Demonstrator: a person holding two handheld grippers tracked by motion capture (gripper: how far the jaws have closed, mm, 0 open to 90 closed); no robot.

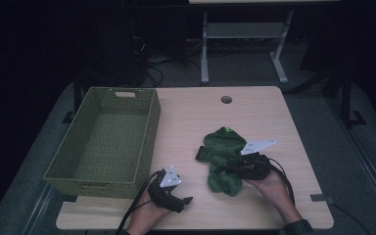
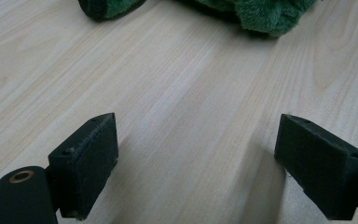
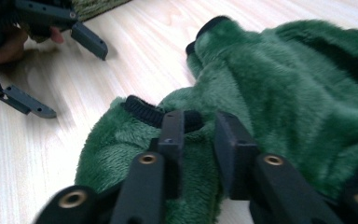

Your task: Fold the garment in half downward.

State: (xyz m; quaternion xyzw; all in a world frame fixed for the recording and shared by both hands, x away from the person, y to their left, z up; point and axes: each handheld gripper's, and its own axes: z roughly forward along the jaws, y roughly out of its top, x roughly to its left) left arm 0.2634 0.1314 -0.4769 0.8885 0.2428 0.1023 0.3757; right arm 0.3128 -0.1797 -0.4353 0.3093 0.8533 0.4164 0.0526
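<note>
A green fleece garment [image 1: 223, 156] with black cuffs lies crumpled on the wooden table [image 1: 259, 117], right of centre. My right gripper [image 1: 224, 166] rests on its near part, pointing left. In the right gripper view its jaws [image 3: 200, 121] stand a little apart, with green pile and a black cuff [image 3: 144, 109] between them; the pads do not visibly press on the cloth. My left gripper [image 1: 183, 191] sits near the table's front edge, left of the garment. Its jaws [image 2: 196, 144] are wide open over bare wood, and the garment's edge [image 2: 261, 14] lies beyond them.
A green woven basket [image 1: 149, 132] stands on the table's left side, close to the left gripper. A round cable hole [image 1: 226, 99] is near the far edge. Cables trail from both grippers toward the front. A desk frame [image 1: 240, 44] stands on the dark floor beyond.
</note>
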